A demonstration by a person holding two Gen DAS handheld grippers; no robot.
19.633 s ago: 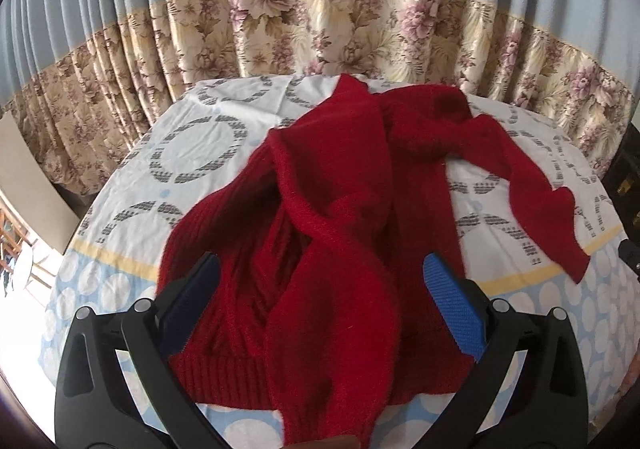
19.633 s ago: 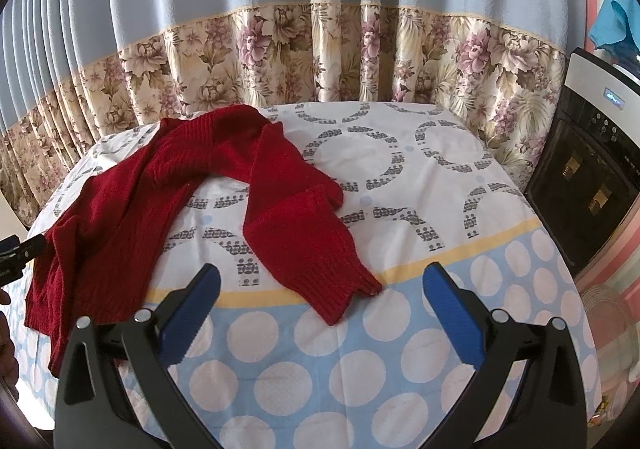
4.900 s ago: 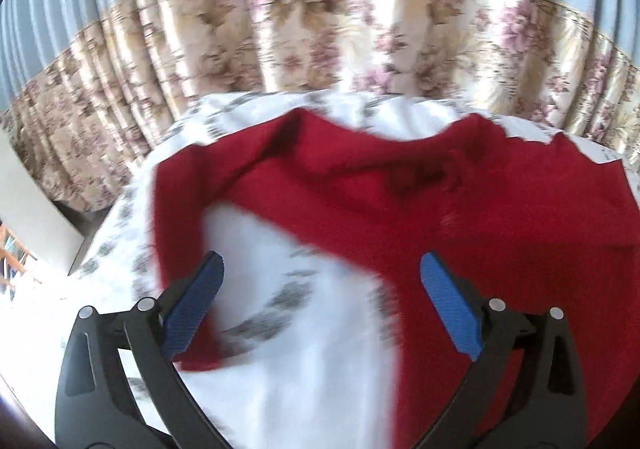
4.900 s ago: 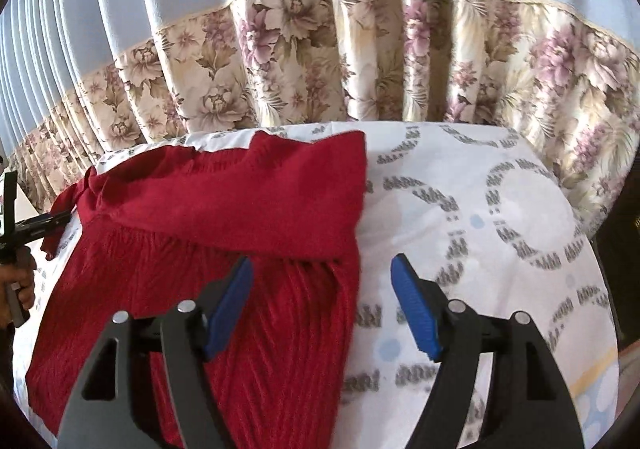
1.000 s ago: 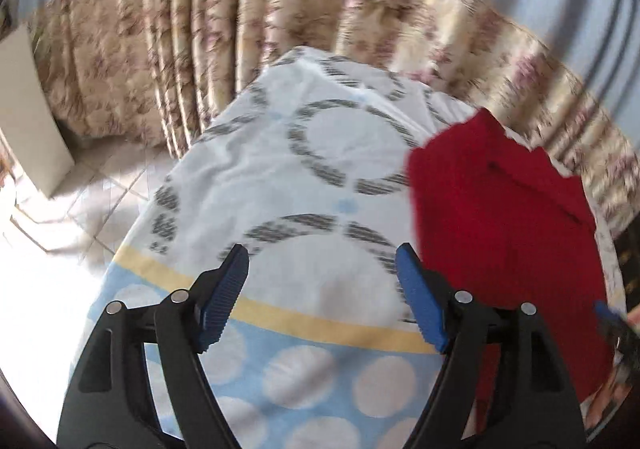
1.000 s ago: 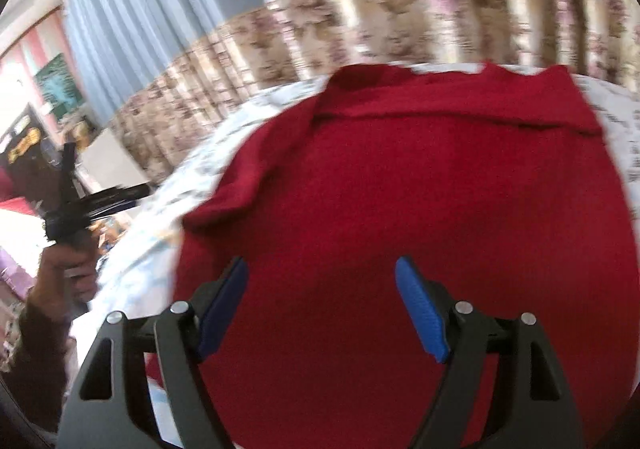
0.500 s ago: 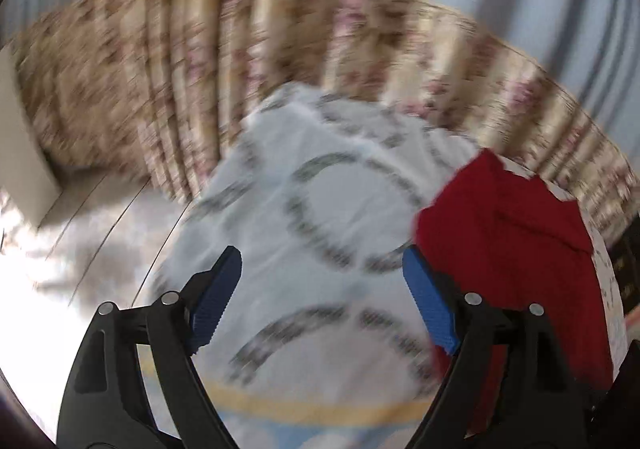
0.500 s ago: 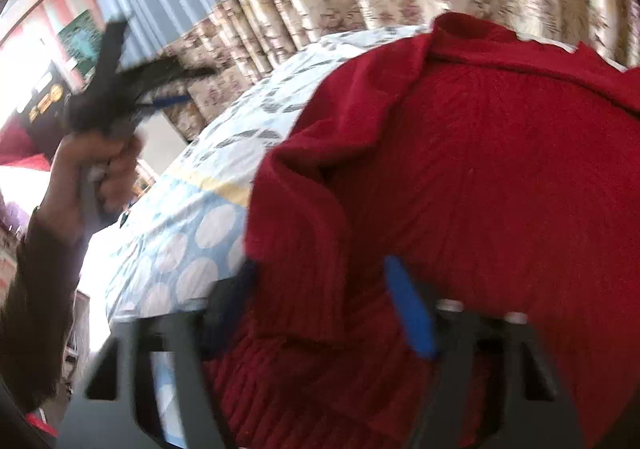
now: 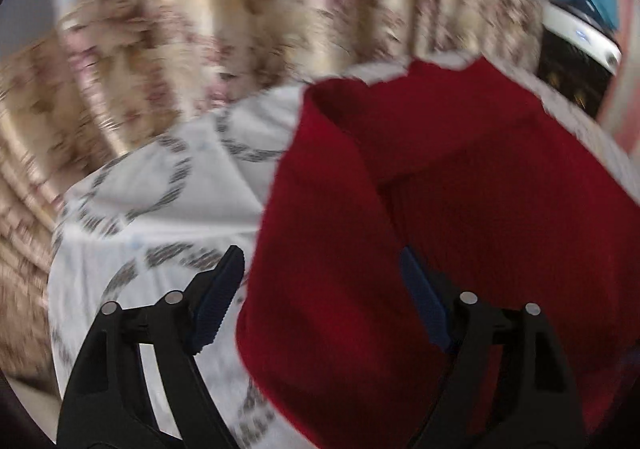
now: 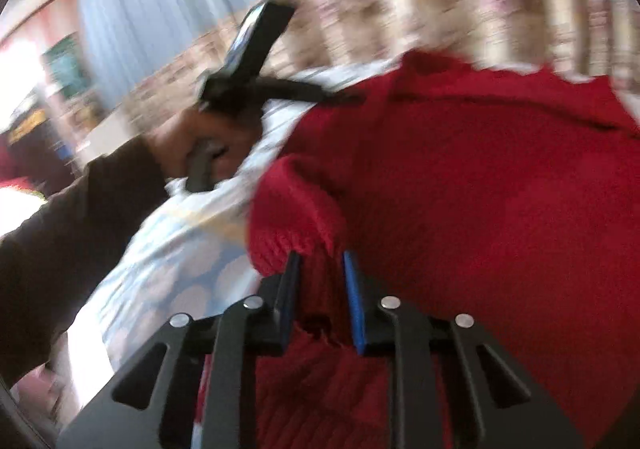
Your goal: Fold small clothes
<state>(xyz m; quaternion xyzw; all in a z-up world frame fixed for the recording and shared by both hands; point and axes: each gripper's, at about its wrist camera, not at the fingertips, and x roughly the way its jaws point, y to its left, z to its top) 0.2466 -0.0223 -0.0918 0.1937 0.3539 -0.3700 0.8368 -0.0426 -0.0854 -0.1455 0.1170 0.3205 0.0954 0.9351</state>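
Observation:
A red knitted sweater [image 9: 460, 185] lies spread on a round table with a white, grey-ringed cloth [image 9: 160, 201]. In the left wrist view my left gripper [image 9: 320, 297] is open, its jaws wide apart over the sweater's left edge. In the right wrist view my right gripper [image 10: 320, 289] is shut on a ribbed edge of the red sweater [image 10: 480, 189] near its front left corner. The left gripper [image 10: 260, 65] also shows there, held in a hand above the sweater's far left side. Both views are blurred by motion.
Floral and blue curtains [image 9: 200, 29] hang close behind the table. A white and black appliance [image 9: 576, 61] with a teal cloth on top stands at the back right. The person's dark-sleeved arm [image 10: 72, 217] crosses the left of the right wrist view.
My right gripper has closed on the sweater's ribbed edge; it was open half a second ago. My left gripper has swung right, over the sweater's left side, still open.

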